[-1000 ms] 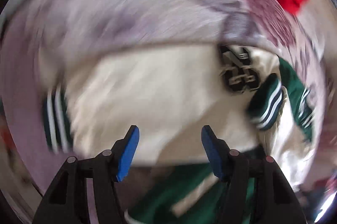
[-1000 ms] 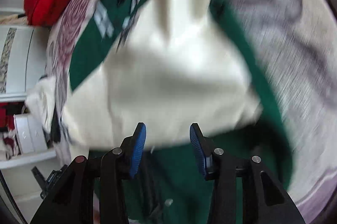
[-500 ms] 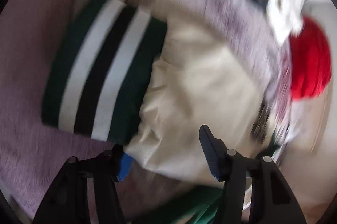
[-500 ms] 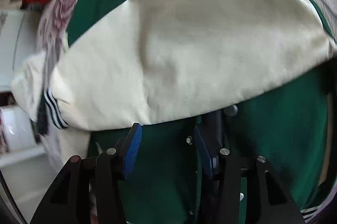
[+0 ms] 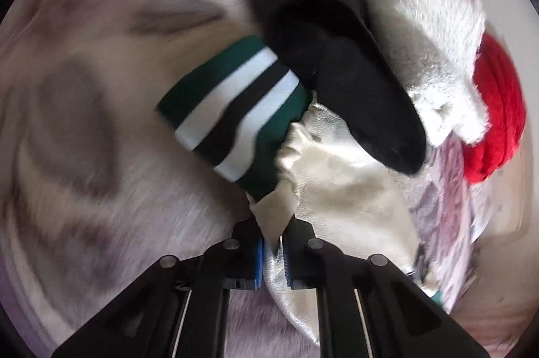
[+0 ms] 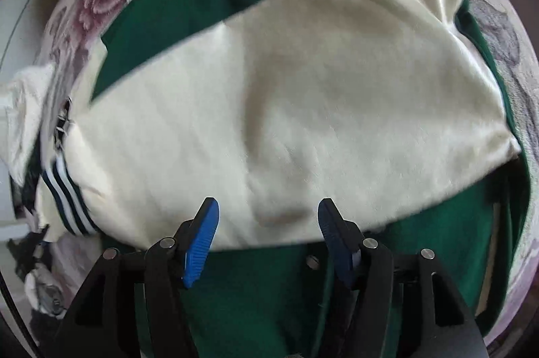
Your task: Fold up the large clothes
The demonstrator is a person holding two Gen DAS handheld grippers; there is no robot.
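The left tongs (image 5: 273, 252) are clamped on the cream sleeve (image 5: 340, 189) of the green varsity jacket (image 6: 242, 294), just below its striped cuff (image 5: 235, 108), which lies on the floral blanket (image 5: 101, 88) under a black garment (image 5: 337, 55). To the right sit a white fleece (image 5: 427, 31) and a red cloth (image 5: 498, 119). The right tongs (image 6: 267, 238) stand apart, holding nothing, over the jacket where the other cream sleeve (image 6: 286, 108) lies folded across its green body.

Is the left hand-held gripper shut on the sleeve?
Yes: the left hand-held gripper is shut, cream sleeve pinched between its pads beside the striped cuff.
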